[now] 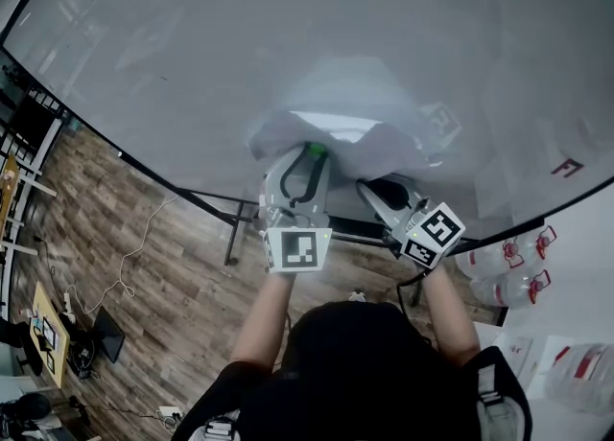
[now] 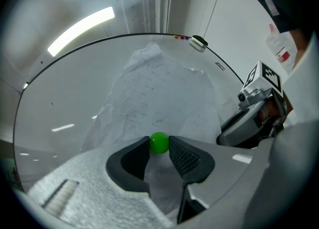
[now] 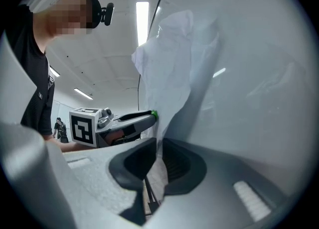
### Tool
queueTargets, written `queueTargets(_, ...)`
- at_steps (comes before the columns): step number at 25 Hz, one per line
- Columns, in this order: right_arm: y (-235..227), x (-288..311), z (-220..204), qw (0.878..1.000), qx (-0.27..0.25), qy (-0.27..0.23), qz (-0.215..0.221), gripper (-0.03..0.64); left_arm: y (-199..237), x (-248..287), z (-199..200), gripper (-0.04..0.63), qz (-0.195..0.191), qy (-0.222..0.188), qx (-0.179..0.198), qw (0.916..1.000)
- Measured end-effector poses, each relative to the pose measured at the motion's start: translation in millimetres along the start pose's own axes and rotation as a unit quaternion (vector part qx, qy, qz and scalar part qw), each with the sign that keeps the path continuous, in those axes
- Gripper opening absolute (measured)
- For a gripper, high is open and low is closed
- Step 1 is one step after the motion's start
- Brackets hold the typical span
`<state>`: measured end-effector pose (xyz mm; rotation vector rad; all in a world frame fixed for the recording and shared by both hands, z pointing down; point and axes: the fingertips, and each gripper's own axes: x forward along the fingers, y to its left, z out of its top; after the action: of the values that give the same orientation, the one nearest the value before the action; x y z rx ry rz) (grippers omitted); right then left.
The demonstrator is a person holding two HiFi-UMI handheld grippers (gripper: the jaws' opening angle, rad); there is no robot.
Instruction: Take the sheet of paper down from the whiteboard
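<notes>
A crumpled white sheet of paper [image 1: 369,142] hangs on the whiteboard [image 1: 192,65], bulging away from it. A round green magnet [image 2: 159,142] sits on the sheet, and my left gripper [image 2: 159,146] is shut on it, a fingertip touching each side. The head view shows that gripper [image 1: 312,155] pointing at the board with the magnet [image 1: 313,150] at its tip. My right gripper [image 3: 157,156] is shut on the paper [image 3: 169,63], whose lower edge runs down between its jaws. It is to the right of the left gripper in the head view [image 1: 377,186].
The whiteboard's dark stand legs [image 1: 235,228] rest on a wooden floor. Large water bottles [image 1: 513,266] stand at the right. A board eraser [image 2: 199,42] sits at the board's top edge. Cables and a low table [image 1: 48,329] lie at the left.
</notes>
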<state>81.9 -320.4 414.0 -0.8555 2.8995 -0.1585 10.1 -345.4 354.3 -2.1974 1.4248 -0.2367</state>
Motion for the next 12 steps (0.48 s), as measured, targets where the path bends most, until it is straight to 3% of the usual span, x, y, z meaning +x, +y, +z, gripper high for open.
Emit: queueTargets(12, -2.9, 3.7, 0.5, 1.0, 0.028, -0.004, -0.002, 0.005, 1.0, 0.1, 0.1, 0.13, -0.015, 0.007, -0.005, 0.9998)
